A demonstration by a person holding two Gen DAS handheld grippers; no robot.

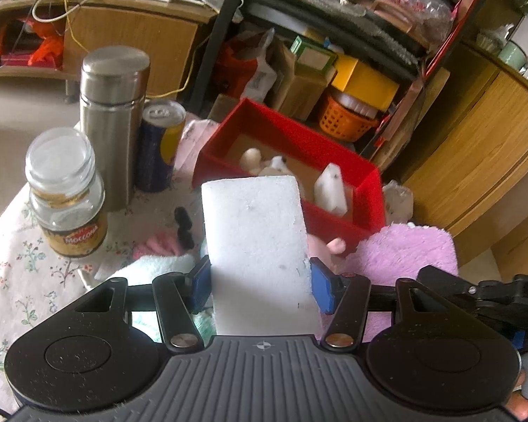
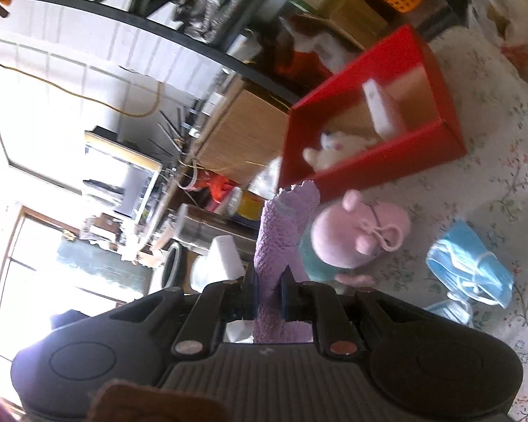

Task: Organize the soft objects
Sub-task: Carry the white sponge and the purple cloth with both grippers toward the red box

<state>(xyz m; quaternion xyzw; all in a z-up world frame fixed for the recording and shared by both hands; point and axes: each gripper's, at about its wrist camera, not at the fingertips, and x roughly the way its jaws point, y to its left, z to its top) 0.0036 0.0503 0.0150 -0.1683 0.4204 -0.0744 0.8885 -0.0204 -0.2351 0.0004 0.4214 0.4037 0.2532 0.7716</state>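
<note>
My left gripper (image 1: 260, 286) is shut on a white sponge block (image 1: 257, 246), held above the table in front of the red box (image 1: 338, 223). The box holds a cream plush toy (image 1: 253, 160) and another white sponge (image 1: 331, 190). My right gripper (image 2: 268, 297) is shut on a purple fluffy cloth (image 2: 281, 235), tilted sideways near the red box (image 2: 387, 161). The same cloth shows in the left wrist view (image 1: 404, 249). A pink plush pig (image 2: 362, 235) lies on the table beside the cloth.
A steel flask (image 1: 112, 119), a drink can (image 1: 160, 144) and a glass coffee jar (image 1: 67, 193) stand on the left of the floral tablecloth (image 1: 10, 263). Blue face masks (image 2: 471, 270) lie on the table. Cluttered shelves (image 1: 334, 52) stand behind.
</note>
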